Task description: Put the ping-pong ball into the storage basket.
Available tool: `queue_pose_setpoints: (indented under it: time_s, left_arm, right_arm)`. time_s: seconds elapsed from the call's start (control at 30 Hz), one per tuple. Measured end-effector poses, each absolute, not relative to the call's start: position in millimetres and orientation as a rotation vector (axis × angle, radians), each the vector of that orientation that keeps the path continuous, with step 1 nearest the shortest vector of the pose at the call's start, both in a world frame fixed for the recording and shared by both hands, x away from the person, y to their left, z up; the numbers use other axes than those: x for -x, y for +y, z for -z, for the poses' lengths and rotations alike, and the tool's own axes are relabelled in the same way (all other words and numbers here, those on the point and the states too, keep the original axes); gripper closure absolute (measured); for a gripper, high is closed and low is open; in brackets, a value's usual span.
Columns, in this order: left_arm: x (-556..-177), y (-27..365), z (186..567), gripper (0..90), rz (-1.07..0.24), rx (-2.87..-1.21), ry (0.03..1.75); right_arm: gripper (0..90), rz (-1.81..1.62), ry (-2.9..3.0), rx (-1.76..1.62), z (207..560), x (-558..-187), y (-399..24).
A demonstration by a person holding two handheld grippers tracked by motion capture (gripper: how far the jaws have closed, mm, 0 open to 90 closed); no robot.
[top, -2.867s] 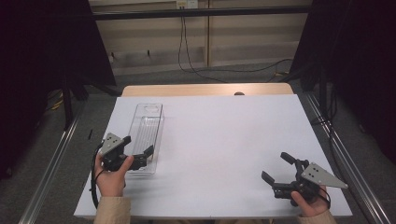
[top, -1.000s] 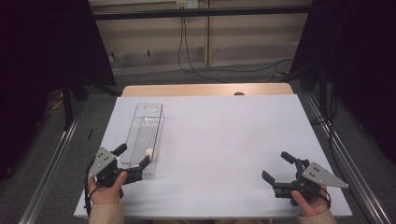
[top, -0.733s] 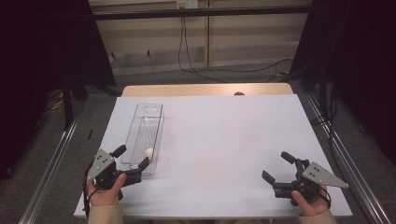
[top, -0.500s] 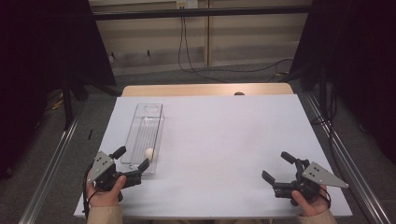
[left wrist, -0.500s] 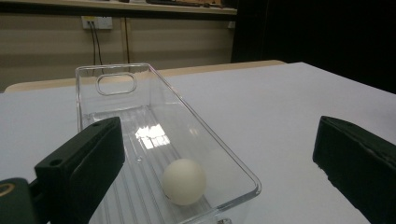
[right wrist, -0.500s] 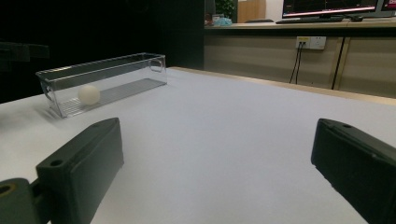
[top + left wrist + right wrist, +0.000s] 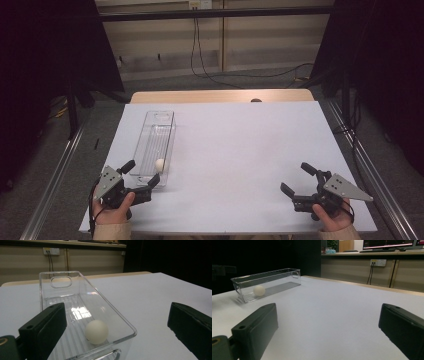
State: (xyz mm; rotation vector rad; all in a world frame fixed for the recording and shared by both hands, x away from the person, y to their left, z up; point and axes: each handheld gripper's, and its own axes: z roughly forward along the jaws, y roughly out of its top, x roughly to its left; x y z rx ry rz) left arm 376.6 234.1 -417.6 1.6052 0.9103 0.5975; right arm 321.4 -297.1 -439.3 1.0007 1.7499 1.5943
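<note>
While the left gripper [image 7: 143,176] sits at the near end of the bin [image 7: 145,145], its jaws stand wide apart and hold nothing. In the high view one jaw tip lies just outside the bin's near left corner, the other at its near right corner. Whether either tip touches the wall cannot be told.

Ball [image 7: 159,164]: white, round, inside the bin, resting on the ribbed floor close to the near end wall. In the left gripper view the ball [image 7: 96,331] lies ahead of the jaws and between their lines, nearer the left jaw, with the bin's clear end wall [image 7: 120,340] between it and the gripper. Ball and jaws are apart.

Bin: clear, long, narrow, with a handle cut-out at the far end. It lies lengthwise on the left part of the white table [image 7: 240,150].

Right gripper [image 7: 298,183]: well to the right of the bin, near the table's front edge, jaws spread, empty. In the right gripper view the bin [image 7: 269,277] sits far off to the left, the ball [image 7: 259,290] at its nearer end.

A hand [image 7: 112,212] grips the left gripper's body; another hand [image 7: 332,220] grips the right.
</note>
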Motion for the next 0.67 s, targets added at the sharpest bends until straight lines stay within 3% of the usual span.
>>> queue_pose_setpoints:
  time_s: [0.67]
  left_arm:
    - [-374.9, 232.2, 423.1, 2.3, -0.596, -1.58, 0.924]
  right_arm:
    - [1.8, -1.589, 1.748, -1.001, 439.7, -320.8, -297.5]
